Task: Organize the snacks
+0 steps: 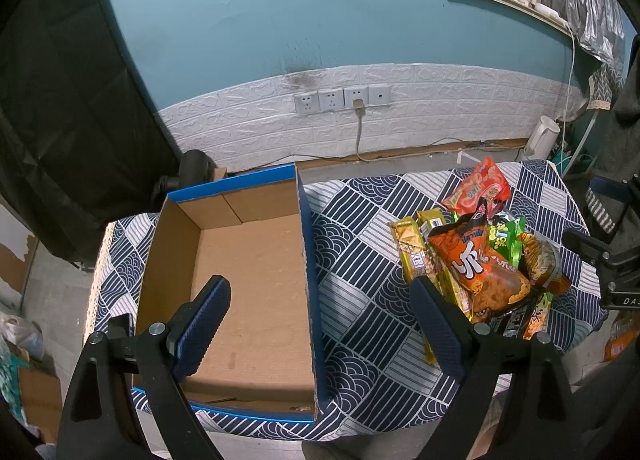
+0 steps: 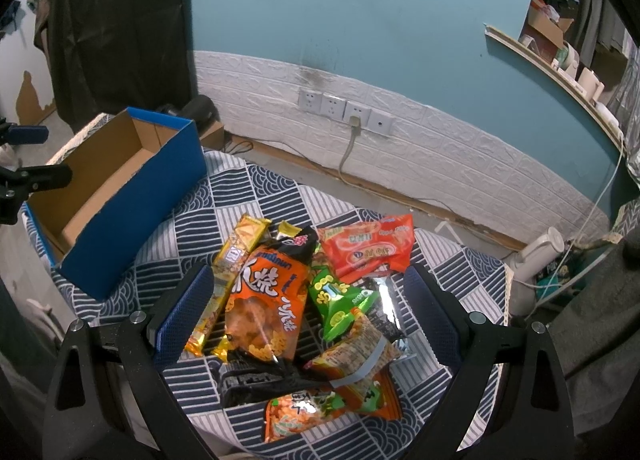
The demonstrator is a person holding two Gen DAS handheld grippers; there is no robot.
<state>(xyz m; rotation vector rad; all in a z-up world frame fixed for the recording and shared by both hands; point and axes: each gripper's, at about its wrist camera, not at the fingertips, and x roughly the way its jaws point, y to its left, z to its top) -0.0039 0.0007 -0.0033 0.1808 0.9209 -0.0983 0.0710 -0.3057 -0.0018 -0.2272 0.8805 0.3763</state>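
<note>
An open cardboard box with blue outer walls [image 1: 256, 284] sits empty on the left of the table; it also shows in the right wrist view [image 2: 132, 200]. A pile of snack packets lies to its right: a large orange bag [image 1: 480, 264] [image 2: 268, 292], yellow bars [image 1: 412, 248] [image 2: 236, 256], a red packet [image 1: 478, 186] [image 2: 372, 246], a green packet [image 2: 340, 300]. My left gripper [image 1: 320, 304] is open and empty above the box's right wall. My right gripper [image 2: 308, 296] is open and empty, hovering over the pile.
The table [image 1: 360, 220] wears a navy and white patterned cloth. A white brick-pattern wall with sockets [image 1: 344, 98] and a plugged cable stands behind. A white kettle [image 1: 542, 136] sits at the far right. A dark sheet [image 1: 60, 100] hangs at the left.
</note>
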